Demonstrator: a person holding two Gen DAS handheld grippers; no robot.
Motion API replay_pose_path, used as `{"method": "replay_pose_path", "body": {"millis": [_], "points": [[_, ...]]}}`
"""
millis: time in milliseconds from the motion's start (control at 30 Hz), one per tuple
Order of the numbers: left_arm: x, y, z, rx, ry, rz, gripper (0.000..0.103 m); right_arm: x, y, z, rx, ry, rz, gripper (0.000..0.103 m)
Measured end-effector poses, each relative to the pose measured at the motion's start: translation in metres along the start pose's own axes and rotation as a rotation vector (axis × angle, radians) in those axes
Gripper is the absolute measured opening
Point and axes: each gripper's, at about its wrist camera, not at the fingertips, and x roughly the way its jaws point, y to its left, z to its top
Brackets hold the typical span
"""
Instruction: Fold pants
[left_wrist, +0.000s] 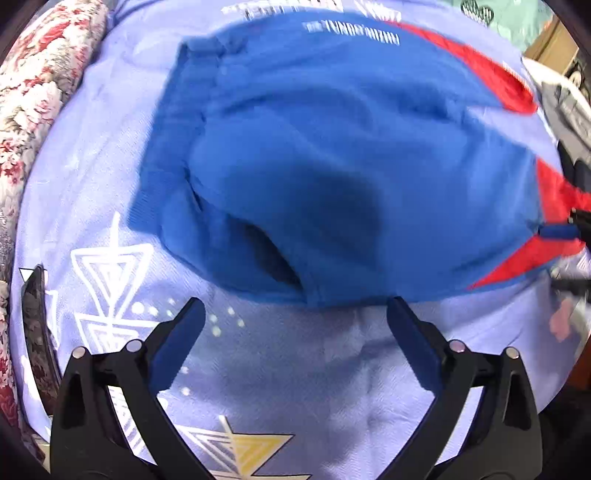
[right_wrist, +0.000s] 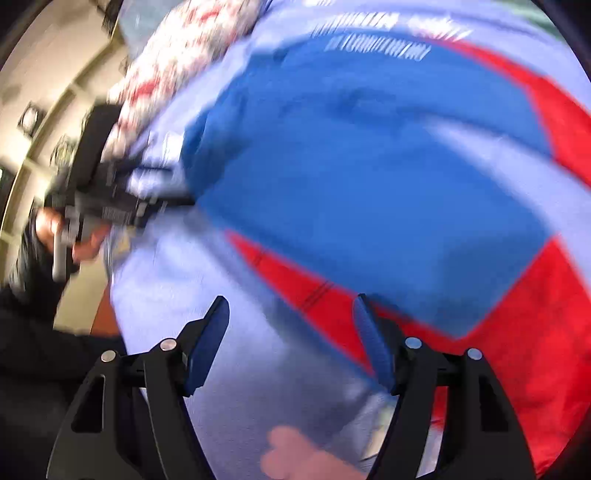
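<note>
Two pairs of tongs hang over one wide bed, and the layout explains itself from the biggest thing downward. Spread across the bed is a pale lilac cotton sheet (left_wrist: 295, 369) printed with white and yellow triangle figures, giving a flat, soft surface for folding. A rolled quilt with red and pink flowers (left_wrist: 40, 92) lies along the sheet's far left edge, well clear of the work.

On the middle of the sheet lie the bright blue knit pants with red side panels (left_wrist: 332, 155). They look doubled over already, one layer resting on another, with a loose puckered opening on the edge nearest the left camera; judging by that, a first fold is in place and the bundle wants another fold or smoothing.

The left tongs (left_wrist: 295, 314) stand wide apart with nothing between the blue pads, tips just beside the near hem, likely poised to take that edge. The right tongs (right_wrist: 291, 314) are also parted and empty; one pad sits at the red panel's corner, the other over bare sheet, so the cloth lies free. The right camera's view is blurred. In it a person's hand (right_wrist: 74, 236) grips the other tool's handle at the left.
</note>
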Motion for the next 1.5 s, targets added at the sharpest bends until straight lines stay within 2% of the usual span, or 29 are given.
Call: {"method": "replay_pose_path", "body": {"millis": [67,100,167,233,300,367,433,467,533,600,633,667,700,733,800,833,867,933,1000,1100,1167,1233,1267,1400,1500], "points": [[-0.012,0.004,0.009,-0.035,-0.061,-0.013,0.099,-0.014,-0.014,0.008,0.045,-0.082,-0.100,0.068],[-0.018,0.007,0.017,-0.061,-0.105,-0.022,0.099,-0.017,-0.021,0.008,0.065,-0.101,-0.123,0.065],[-0.021,0.010,0.027,-0.083,-0.164,-0.016,0.101,-0.015,-0.035,0.007,0.089,-0.112,-0.184,0.053],[-0.006,0.015,0.039,-0.086,-0.150,0.098,0.101,-0.011,-0.058,-0.006,0.135,-0.068,-0.303,0.051],[0.009,0.027,0.041,-0.100,-0.105,0.146,0.100,-0.022,-0.080,-0.026,0.175,-0.053,-0.362,0.044],[0.026,0.043,0.037,-0.136,-0.057,0.148,0.101,-0.042,-0.097,-0.048,0.213,-0.053,-0.397,0.045],[0.025,0.060,0.029,-0.182,-0.054,0.096,0.101,-0.066,-0.128,-0.072,0.299,-0.048,-0.535,0.045],[0.024,0.064,0.029,-0.203,-0.047,0.085,0.101,-0.074,-0.139,-0.080,0.340,-0.044,-0.562,0.038],[0.014,0.068,0.031,-0.238,-0.063,0.060,0.100,-0.094,-0.149,-0.090,0.415,-0.091,-0.502,0.039],[0.001,0.062,0.035,-0.228,-0.108,0.026,0.101,-0.098,-0.127,-0.079,0.331,-0.140,-0.536,0.043],[-0.004,0.055,0.038,-0.205,-0.133,0.018,0.101,-0.100,-0.122,-0.075,0.314,-0.165,-0.502,0.047],[-0.005,0.049,0.039,-0.180,-0.143,0.042,0.101,-0.096,-0.116,-0.066,0.306,-0.194,-0.401,0.052],[-0.003,0.043,0.038,-0.158,-0.138,0.076,0.101,-0.088,-0.118,-0.060,0.308,-0.184,-0.374,0.052],[0.005,0.041,0.038,-0.141,-0.108,0.114,0.101,-0.079,-0.123,-0.055,0.313,-0.151,-0.404,0.053],[0.022,0.046,0.037,-0.143,-0.030,0.145,0.101,-0.063,-0.151,-0.053,0.376,-0.037,-0.553,0.052],[0.025,0.054,0.035,-0.169,-0.019,0.103,0.101,-0.062,-0.157,-0.056,0.409,-0.027,-0.548,0.052],[0.024,0.060,0.035,-0.183,-0.007,0.089,0.101,-0.070,-0.163,-0.054,0.445,-0.049,-0.494,0.052],[0.013,0.067,0.042,-0.186,-0.032,0.084,0.101,-0.079,-0.158,-0.042,0.411,-0.076,-0.516,0.053],[-0.003,0.074,0.054,-0.171,-0.084,0.079,0.101,-0.094,-0.148,-0.021,0.338,-0.144,-0.537,0.058],[-0.030,0.079,0.091,-0.133,-0.191,0.086,0.101,-0.105,-0.151,0.013,0.297,-0.221,-0.583,0.063],[-0.034,0.078,0.117,-0.096,-0.229,0.104,0.101,-0.117,-0.164,0.025,0.269,-0.265,-0.595,0.063],[-0.029,0.081,0.146,-0.079,-0.245,0.111,0.101,-0.115,-0.174,0.053,0.254,-0.298,-0.615,0.064],[-0.025,0.082,0.158,-0.078,-0.247,0.114,0.101,-0.109,-0.181,0.073,0.247,-0.310,-0.633,0.065],[0.005,0.090,0.199,-0.075,-0.205,0.101,0.101,-0.095,-0.186,0.107,0.241,-0.318,-0.633,0.067],[0.027,0.095,0.205,-0.051,-0.169,0.052,0.100,-0.083,-0.189,0.127,0.234,-0.315,-0.608,0.067]]}}
